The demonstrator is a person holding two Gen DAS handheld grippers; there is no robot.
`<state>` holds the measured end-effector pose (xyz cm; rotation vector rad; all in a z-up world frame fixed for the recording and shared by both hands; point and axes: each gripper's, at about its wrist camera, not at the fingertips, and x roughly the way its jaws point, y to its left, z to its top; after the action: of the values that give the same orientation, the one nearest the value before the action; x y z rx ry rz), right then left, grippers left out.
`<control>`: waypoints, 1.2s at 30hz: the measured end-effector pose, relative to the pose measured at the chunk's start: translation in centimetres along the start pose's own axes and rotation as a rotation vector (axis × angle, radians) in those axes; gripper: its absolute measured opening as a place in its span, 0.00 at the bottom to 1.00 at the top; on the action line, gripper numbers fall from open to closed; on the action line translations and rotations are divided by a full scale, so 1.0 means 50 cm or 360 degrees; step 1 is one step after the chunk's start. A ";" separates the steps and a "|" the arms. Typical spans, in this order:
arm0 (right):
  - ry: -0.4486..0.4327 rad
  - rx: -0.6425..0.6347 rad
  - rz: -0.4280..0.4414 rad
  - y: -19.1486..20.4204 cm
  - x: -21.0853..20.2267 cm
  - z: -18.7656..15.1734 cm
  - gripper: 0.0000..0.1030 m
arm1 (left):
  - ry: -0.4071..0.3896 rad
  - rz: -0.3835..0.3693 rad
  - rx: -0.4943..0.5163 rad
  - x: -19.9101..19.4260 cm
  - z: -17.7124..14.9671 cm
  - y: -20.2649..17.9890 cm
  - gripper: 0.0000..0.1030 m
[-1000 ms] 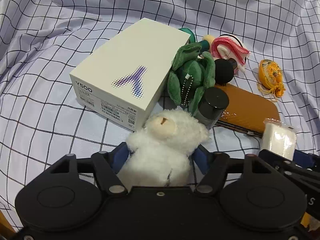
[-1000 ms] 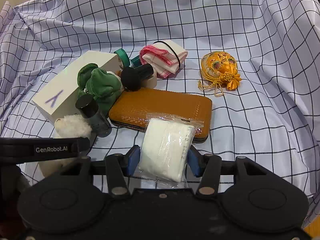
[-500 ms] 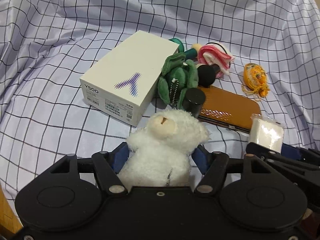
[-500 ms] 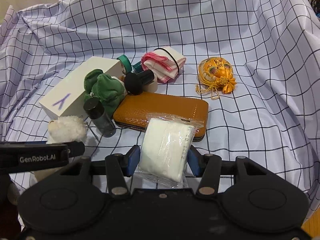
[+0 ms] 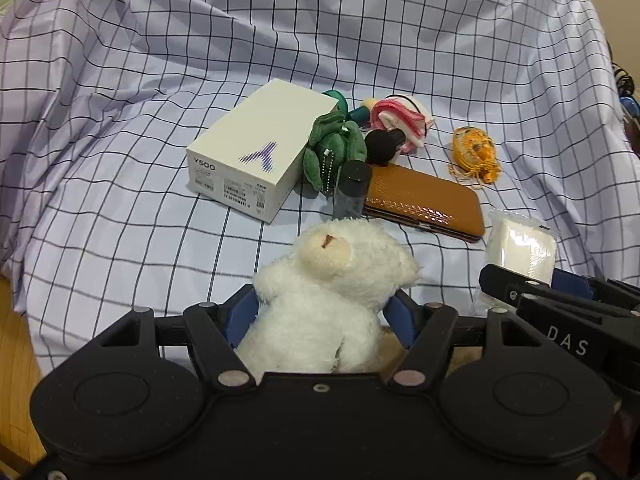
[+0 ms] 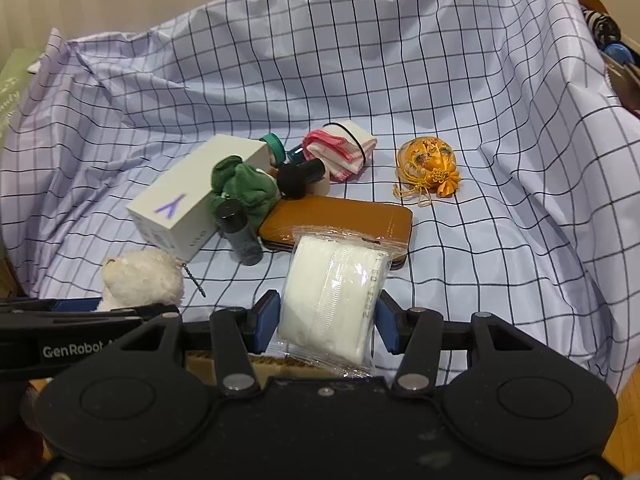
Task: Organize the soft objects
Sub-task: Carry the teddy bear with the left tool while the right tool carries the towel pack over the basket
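Observation:
My left gripper (image 5: 322, 312) is shut on a white plush bear (image 5: 332, 292) and holds it above the near edge of the checked cloth (image 5: 120, 140); the bear also shows in the right wrist view (image 6: 140, 278). My right gripper (image 6: 326, 322) is shut on a white cloth in a clear packet (image 6: 334, 298), also seen in the left wrist view (image 5: 520, 250). On the cloth lie a green plush toy (image 5: 334, 150), a pink and white folded cloth with a black band (image 5: 400, 120) and an orange embroidered pouch (image 5: 476, 152).
A white box marked Y500 (image 5: 256, 160), a brown case (image 5: 424, 202), a dark bottle with a black cap (image 5: 350, 194), a black-headed brush (image 5: 382, 142) and a green roll (image 5: 338, 98) crowd the middle. Wooden floor (image 5: 16, 344) shows at the left.
Both grippers have drawn back and up from the pile with the bear and the packet still held. The objects on the cloth look smaller and farther away.

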<state>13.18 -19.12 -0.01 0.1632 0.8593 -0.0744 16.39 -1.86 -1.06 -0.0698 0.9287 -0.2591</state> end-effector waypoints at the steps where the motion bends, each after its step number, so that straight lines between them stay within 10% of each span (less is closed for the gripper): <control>1: -0.0009 -0.0001 0.0004 0.000 -0.012 -0.005 0.49 | -0.0008 0.0001 0.0001 -0.010 -0.005 -0.001 0.62; 36: -0.0166 0.0071 0.0142 -0.020 -0.250 -0.178 0.49 | -0.0059 0.0090 -0.0058 -0.163 -0.186 -0.038 0.62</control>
<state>-1.73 -18.56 3.64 0.2372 0.7455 -0.0180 3.96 -1.15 0.06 -0.0812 0.8969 -0.1879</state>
